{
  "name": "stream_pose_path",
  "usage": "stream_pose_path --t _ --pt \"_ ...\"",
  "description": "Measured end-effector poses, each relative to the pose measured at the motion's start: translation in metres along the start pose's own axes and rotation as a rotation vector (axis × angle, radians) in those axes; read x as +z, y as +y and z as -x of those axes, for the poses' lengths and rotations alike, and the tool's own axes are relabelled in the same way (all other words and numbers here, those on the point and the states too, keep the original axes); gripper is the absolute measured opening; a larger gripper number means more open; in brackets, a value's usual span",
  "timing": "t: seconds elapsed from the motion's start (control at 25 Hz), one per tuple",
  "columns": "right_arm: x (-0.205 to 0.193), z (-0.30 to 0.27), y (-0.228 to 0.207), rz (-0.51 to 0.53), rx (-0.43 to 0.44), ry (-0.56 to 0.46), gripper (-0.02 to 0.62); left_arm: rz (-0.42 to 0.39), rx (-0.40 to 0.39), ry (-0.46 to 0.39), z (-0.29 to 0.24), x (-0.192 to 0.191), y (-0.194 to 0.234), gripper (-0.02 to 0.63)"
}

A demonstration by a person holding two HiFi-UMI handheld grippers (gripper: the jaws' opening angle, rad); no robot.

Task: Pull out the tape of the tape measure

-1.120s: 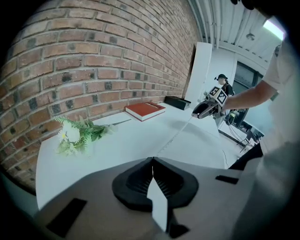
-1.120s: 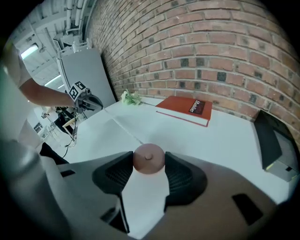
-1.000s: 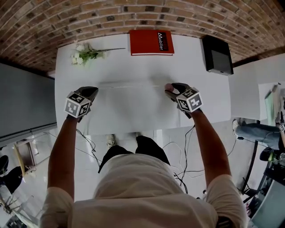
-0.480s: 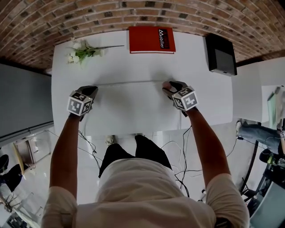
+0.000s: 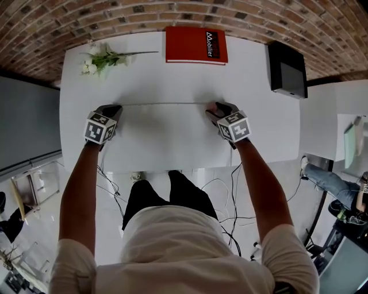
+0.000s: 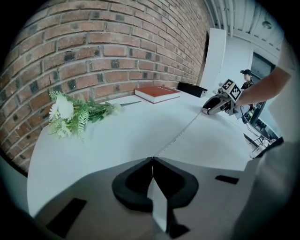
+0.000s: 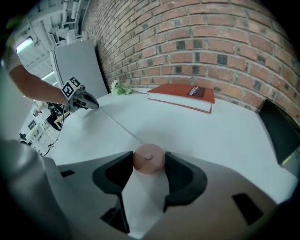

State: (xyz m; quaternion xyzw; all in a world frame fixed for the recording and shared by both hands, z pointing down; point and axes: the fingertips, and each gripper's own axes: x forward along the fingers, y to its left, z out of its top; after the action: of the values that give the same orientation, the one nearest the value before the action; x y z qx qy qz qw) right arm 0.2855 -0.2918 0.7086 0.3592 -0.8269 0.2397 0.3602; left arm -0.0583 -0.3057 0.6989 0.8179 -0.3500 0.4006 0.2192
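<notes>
My right claw [image 5: 212, 111] clamps the pink tape measure [image 7: 148, 161] at centre-right. My left claw [image 5: 116, 108] pinches the tape [image 5: 164, 104] at centre-left, stretched straight between them over the table [image 5: 172, 72].

You face a white table [image 5: 172, 138] set against a brick wall [image 5: 172, 11]. At its far edge, near the middle, a red book [image 5: 195, 45] lies flat, with white lettering on a dark band along its right side. To your far left lies a sprig of white flowers [image 5: 99, 58] with green leaves, its stem pointing toward the book. A flat black box [image 5: 287, 68] rests at the far right corner. Cables [image 5: 230, 192] trail over the pale floor [image 5: 118, 192] by the table's near edge, and a person's jeans-clad leg [image 5: 325, 177] shows at your right.
</notes>
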Motion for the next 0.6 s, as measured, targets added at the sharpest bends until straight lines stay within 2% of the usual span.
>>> stream_pose_path --t 0.44,0.6 --pt "-0.0029 -0.0027 0.0016 0.061 -0.047 -0.015 0.218 -0.023 0.035 0.017 -0.0057 -0.0038 0.0028 0.005" --pt "-0.0037 -0.0039 0.0013 0.053 -0.051 -0.035 0.221 -0.040 0.051 0.035 -0.0067 -0.0070 0.0019 0.049"
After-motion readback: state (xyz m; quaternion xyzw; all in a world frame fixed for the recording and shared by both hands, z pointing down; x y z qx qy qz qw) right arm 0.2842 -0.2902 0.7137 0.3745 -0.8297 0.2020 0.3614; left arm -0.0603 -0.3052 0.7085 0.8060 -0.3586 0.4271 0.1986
